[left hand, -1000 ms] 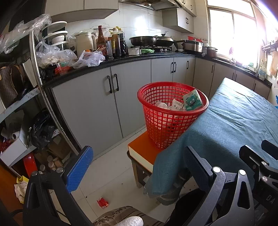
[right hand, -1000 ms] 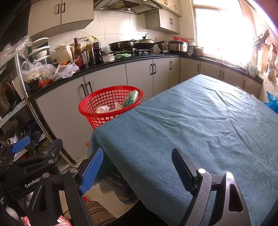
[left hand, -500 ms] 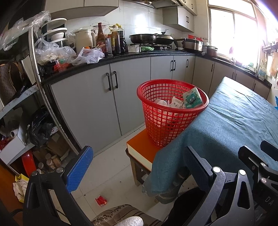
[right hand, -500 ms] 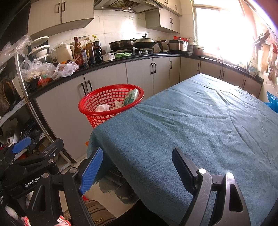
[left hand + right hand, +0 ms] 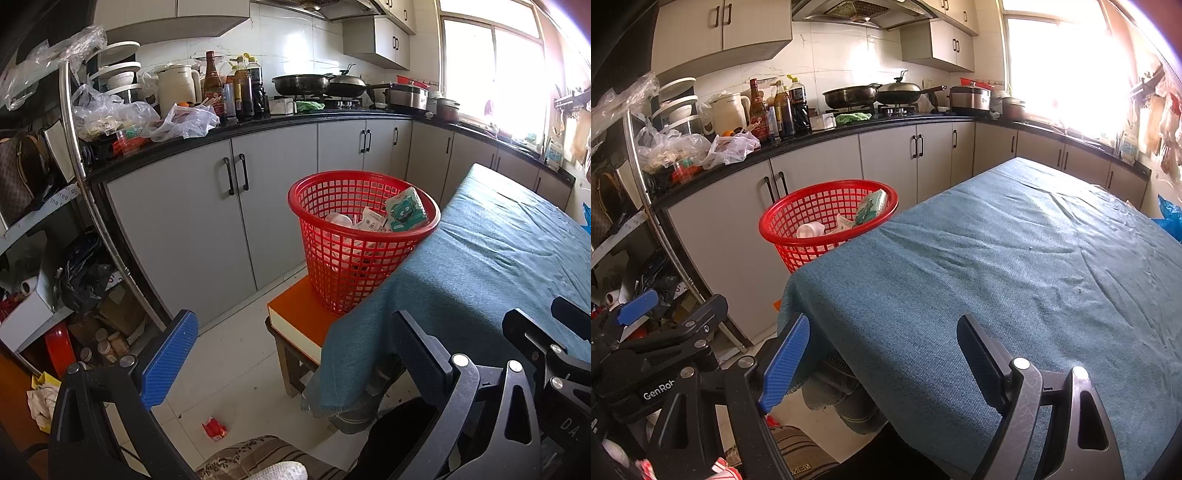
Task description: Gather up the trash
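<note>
- A red mesh basket is standing on an orange-topped stool, touching the near left corner of the cloth-covered surface.
- The basket is flaring wide toward its round rim, and light is passing through its open grid walls.
- Trash is sitting inside the basket: a teal-and-white printed packet is leaning upright against the basket wall nearest the surface, a white wrapper is lying just beside it, and a pale round piece is resting toward the middle of the basket.
- A small red scrap is lying on the floor, well apart from the basket, on the near side of the stool.
- The teal cloth on the surface is lying wrinkled, its corner hanging down beside the basket.
- The left gripper is hovering over the floor in front of the basket, its jaws standing wide with nothing between them.
- The right gripper is hovering above the near edge of the surface, to the right of the basket, its jaws spread wide and gripping nothing.
</note>
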Demonstrator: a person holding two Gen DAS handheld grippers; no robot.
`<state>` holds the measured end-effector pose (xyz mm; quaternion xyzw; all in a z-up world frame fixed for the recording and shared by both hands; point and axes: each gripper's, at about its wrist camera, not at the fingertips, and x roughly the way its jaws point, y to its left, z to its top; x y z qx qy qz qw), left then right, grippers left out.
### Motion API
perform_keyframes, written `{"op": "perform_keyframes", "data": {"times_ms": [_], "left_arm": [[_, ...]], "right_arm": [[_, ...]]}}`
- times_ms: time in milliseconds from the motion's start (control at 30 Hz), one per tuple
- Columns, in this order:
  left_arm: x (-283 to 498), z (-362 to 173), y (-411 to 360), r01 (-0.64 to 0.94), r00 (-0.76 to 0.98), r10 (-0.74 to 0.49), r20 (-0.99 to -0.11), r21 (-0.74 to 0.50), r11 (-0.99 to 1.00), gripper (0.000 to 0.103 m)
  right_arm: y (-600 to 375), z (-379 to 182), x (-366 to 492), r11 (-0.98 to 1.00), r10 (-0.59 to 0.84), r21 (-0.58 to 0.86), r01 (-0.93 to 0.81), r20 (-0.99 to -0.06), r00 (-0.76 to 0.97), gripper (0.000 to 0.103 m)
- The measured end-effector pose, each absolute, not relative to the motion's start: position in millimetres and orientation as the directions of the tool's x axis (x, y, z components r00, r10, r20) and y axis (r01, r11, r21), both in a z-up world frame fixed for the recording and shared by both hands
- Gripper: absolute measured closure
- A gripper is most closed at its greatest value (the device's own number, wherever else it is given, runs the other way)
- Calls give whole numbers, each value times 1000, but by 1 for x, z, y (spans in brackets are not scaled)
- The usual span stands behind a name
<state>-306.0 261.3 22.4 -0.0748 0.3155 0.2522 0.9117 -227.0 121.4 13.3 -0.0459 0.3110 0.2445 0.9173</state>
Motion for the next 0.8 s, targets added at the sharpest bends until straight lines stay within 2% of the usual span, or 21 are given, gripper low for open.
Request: {"op": "perform_keyframes", "data": {"times_ms": [367, 633, 800], "left_arm": [[-307, 28, 263, -515, 675, 429, -600, 32, 857, 0], [-299, 69, 265, -511, 733, 471, -492, 59, 858, 0], [-290, 86, 256, -491, 761, 461, -456, 59, 869, 0]], "right_arm": [[123, 16, -230, 874, 424, 64, -482, -586, 691, 17], [105, 36, -221, 897, 403, 79, -435, -551, 731, 15], [84, 44, -214, 910, 391, 109, -399, -538, 746, 15]]}}
